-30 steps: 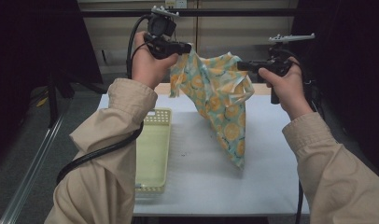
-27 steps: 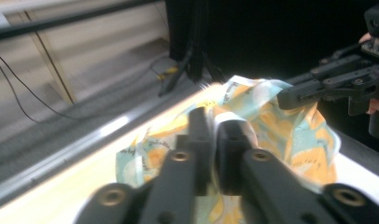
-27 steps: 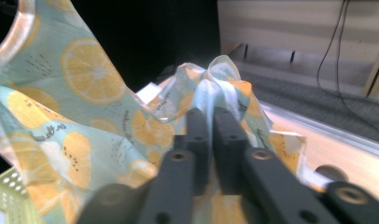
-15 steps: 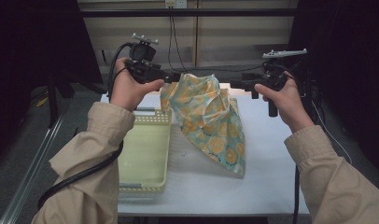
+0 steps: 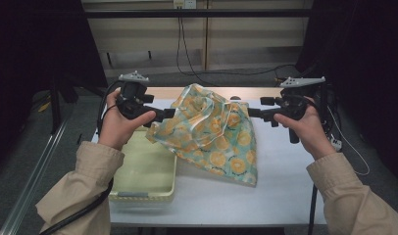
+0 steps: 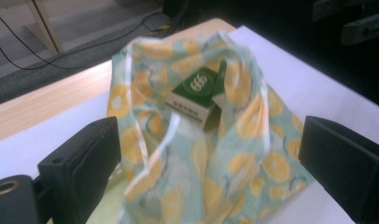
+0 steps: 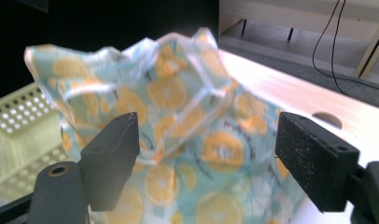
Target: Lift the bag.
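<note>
A teal cloth bag (image 5: 214,134) printed with orange slices slumps on the white table (image 5: 285,191), its mouth open toward the far side. In the left gripper view a green box (image 6: 195,94) sits inside the bag (image 6: 215,154). My left gripper (image 5: 168,113) is at the bag's left edge and my right gripper (image 5: 252,112) at its right edge. Both have just been opening. In each gripper view the jaws stand wide apart with the bag's cloth (image 7: 178,116) in the gap, and the pads do not press on it.
A pale yellow mesh basket (image 5: 143,171) stands on the table's left part, partly under the bag's corner, and shows too in the right gripper view (image 7: 17,126). A wooden strip (image 5: 160,92) runs along the far edge. Cables (image 5: 187,54) lie on the floor beyond.
Both hands have come down and spread a little. Both grippers' jaws have opened and let go of the bag, which has sunk from hanging in the air onto the table.
</note>
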A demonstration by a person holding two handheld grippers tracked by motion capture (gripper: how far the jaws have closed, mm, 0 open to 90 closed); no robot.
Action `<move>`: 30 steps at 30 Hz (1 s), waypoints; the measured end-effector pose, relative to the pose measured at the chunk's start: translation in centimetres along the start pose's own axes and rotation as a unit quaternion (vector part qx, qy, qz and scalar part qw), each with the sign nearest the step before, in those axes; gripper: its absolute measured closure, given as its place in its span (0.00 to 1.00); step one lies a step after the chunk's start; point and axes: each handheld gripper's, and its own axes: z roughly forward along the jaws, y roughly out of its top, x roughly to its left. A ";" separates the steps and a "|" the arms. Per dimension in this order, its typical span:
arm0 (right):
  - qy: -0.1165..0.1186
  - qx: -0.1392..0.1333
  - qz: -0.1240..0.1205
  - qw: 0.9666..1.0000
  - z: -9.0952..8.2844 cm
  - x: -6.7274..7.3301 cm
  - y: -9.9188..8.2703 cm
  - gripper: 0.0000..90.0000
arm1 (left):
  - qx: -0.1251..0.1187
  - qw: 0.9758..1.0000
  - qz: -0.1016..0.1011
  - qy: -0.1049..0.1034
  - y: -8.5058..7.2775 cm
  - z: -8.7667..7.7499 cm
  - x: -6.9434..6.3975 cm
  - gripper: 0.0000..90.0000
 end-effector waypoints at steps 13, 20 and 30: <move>-0.015 0.037 -0.019 0.999 -0.1 0.3 -5.5 0.20 | 0.027 1.000 0.001 -0.011 -5.9 0.3 0.5 0.06; -0.016 0.058 -0.018 0.998 -0.6 0.4 -8.1 0.20 | 0.043 0.999 0.005 -0.020 -8.6 0.2 0.8 0.07; -0.021 0.083 -0.029 0.996 -1.4 1.3 -11.4 0.19 | 0.053 0.998 -0.010 -0.030 -11.7 -0.4 1.1 0.07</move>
